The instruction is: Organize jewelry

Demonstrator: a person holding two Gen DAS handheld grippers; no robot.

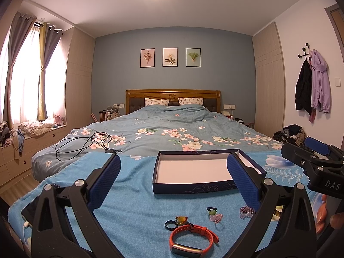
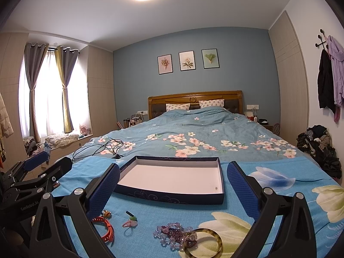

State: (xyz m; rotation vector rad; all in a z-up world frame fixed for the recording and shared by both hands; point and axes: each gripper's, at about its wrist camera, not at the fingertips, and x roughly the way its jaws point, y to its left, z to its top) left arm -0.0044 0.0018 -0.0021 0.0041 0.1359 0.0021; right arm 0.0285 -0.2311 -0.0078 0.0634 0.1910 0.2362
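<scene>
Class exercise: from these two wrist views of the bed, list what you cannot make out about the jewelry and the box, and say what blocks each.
- Orange watch band, right wrist view: partly behind a gripper finger.
- Purple bead bracelet, left wrist view: partly behind a finger.
- Amber bangle: cut by the bottom edge.
- Speck in the box: too small to identify.

Jewelry before box on bed

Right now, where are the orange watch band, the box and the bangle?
orange watch band [image 1: 194, 235]: left wrist view, on its strap.
box [image 2: 172, 195]: right wrist view, on its near wall.
bangle [image 2: 218, 239]: right wrist view, on its right rim.
</scene>
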